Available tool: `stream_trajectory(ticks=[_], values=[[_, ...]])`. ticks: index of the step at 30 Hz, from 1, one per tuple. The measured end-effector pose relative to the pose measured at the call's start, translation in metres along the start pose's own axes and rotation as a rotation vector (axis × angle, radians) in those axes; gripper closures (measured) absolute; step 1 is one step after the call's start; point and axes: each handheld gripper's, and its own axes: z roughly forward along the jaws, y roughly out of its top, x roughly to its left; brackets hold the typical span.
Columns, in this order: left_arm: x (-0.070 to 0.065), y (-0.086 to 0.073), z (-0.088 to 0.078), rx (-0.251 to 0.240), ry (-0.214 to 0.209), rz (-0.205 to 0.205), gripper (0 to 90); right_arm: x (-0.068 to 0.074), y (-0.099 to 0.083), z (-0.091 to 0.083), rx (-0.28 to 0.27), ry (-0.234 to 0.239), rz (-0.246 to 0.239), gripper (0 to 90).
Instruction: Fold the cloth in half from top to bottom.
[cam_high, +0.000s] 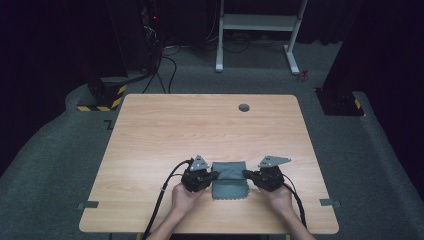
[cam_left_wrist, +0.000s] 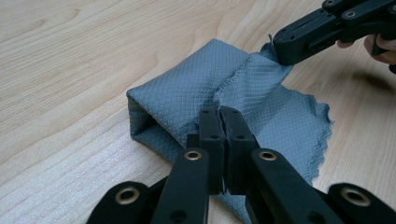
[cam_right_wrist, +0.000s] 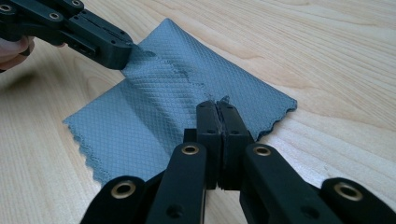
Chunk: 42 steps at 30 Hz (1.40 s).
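A grey-blue cloth (cam_high: 230, 181) with a diamond weave and scalloped edges lies partly folded near the table's front edge. My left gripper (cam_high: 215, 175) is shut on the left end of the cloth's upper flap; the left gripper view has its jaws (cam_left_wrist: 223, 112) pressed together on the fabric (cam_left_wrist: 187, 88). My right gripper (cam_high: 246, 174) is shut on the flap's right end, its jaws (cam_right_wrist: 217, 106) closed on the cloth's hem (cam_right_wrist: 154, 107). Each gripper view also has the other gripper (cam_left_wrist: 299, 44) (cam_right_wrist: 112, 51) pinching the far side. The flap is lifted slightly off the lower layer.
The wooden table (cam_high: 200, 130) stretches bare beyond the cloth, with a round cable hole (cam_high: 244, 107) near its far edge. Tape strips (cam_high: 88, 204) (cam_high: 328, 202) mark the front corners. A white desk frame (cam_high: 257, 30) and cables stand on the floor behind.
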Motion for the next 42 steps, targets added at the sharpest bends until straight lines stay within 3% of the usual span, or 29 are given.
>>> stream_trajectory(ticks=[13, 19, 42], values=[[-0.004, -0.005, -0.002, 0.001, 0.001, -0.001, 87.9, 0.006, -0.007, -0.003, -0.001, 0.01, -0.004, 89.1], [-0.008, -0.008, -0.003, 0.004, -0.01, -0.001, 87.8, 0.012, -0.012, -0.005, 0.003, 0.003, -0.03, 89.0], [-0.02, -0.024, -0.006, 0.038, -0.01, 0.051, 87.8, 0.028, -0.029, -0.007, 0.02, 0.007, -0.062, 88.0]])
